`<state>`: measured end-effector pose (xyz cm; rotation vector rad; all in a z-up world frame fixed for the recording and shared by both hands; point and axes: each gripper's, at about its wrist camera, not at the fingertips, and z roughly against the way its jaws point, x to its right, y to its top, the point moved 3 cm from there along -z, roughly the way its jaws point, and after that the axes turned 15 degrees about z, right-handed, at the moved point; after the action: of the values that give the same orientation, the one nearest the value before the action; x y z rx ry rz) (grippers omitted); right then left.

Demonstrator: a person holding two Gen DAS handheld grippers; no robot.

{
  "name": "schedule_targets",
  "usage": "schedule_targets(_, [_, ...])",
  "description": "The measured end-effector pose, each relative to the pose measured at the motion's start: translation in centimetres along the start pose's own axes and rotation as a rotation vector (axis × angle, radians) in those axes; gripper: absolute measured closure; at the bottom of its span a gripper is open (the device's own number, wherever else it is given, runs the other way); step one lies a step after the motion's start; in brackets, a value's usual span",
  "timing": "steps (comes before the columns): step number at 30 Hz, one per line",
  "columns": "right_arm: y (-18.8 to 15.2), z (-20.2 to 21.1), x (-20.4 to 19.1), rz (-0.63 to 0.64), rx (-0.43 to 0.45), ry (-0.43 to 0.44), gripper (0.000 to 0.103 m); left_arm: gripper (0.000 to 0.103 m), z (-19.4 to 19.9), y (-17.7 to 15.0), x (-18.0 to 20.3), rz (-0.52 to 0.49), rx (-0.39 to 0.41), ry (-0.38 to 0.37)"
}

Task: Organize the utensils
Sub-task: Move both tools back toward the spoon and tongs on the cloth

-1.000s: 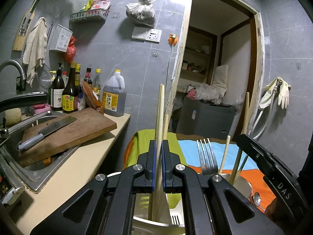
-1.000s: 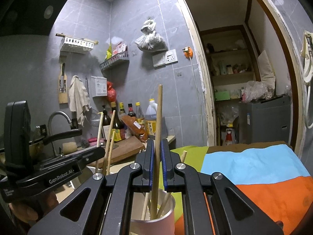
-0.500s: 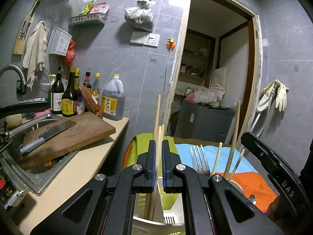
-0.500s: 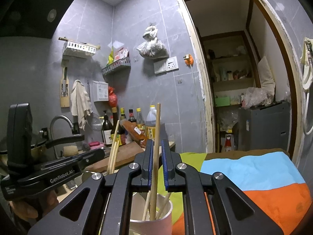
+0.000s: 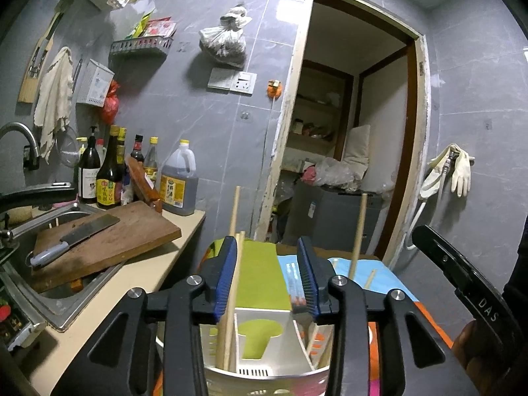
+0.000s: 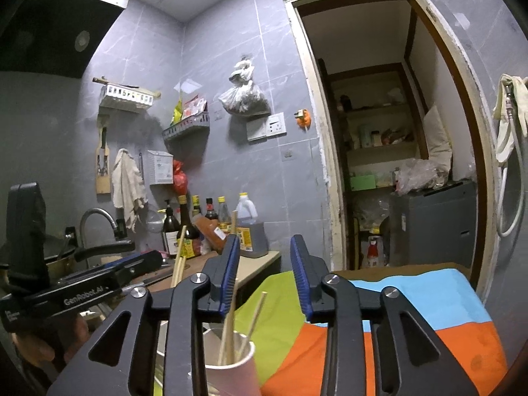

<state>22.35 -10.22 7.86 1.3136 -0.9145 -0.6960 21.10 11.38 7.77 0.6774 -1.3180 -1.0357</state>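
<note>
release check: chopsticks let go, both still leaning on my pads

in the left wrist view my left gripper (image 5: 269,274) was spreading, its jaws parting with nothing clamped. one chopstick (image 5: 233,264) stood in the left compartment of the white utensil caddy (image 5: 264,374) at the bottom centre of the frame, and its upper shaft lay against my left blue pad (image 5: 227,280). i judged it released but not yet clear of me. a fork (image 5: 293,283) showed just inside the right pad, in another compartment as far as i could tell.

in the right wrist view my right gripper (image 6: 265,274) was likewise opening with nothing gripped. a chopstick (image 6: 231,290) rose from the pink paper cup (image 6: 231,373) at the bottom centre and rested along the left pad; further sticks stood in the cup beside it.

risks noted:
- either pad could drag its leaning stick on withdrawal, flicking it out of its holder.
- the paper cup looked light and top-heavy with tall sticks; a sideways nudge from a finger could tip it onto the striped cloth (image 6: 412,300).
- the two grippers worked close together; the other unit sat at the lower left of the right view, so a careless pull-back could knock it.
- fisheye distortion left the true gap between pads and sticks uncertain.
</note>
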Motion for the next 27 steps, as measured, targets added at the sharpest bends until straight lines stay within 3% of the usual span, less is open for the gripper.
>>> schedule_targets(7, [-0.1, 2.0, 2.2, 0.023, -0.011, -0.033, 0.051, 0.055, 0.2, -0.8, 2.3, -0.027, -0.009, -0.019])
schedule_targets(12, [-0.5, 3.6, 4.0, 0.026, -0.033, -0.062, 0.031, 0.044, 0.1, -1.8, 4.0, -0.037, -0.025, -0.044])
schedule_targets(17, [-1.0, 5.0, 6.0, 0.034, -0.056, -0.091, 0.016, 0.025, -0.1, -3.3, 5.8, -0.044, -0.061, -0.075])
schedule_targets(20, [-1.3, 6.0, 7.2, 0.036, -0.064, -0.107, 0.008, 0.022, -0.3, -4.2, 6.8, -0.044, -0.082, -0.097])
schedule_targets(23, [-1.7, 6.8, 8.4, 0.037, -0.075, -0.121, 0.000, 0.013, -0.5, -5.3, 7.8, -0.051, -0.114, -0.115])
schedule_targets(27, [-2.6, 7.8, 9.8, 0.038, -0.108, -0.140, 0.000, 0.012, -0.8, -6.7, 9.1, -0.061, -0.147, -0.132])
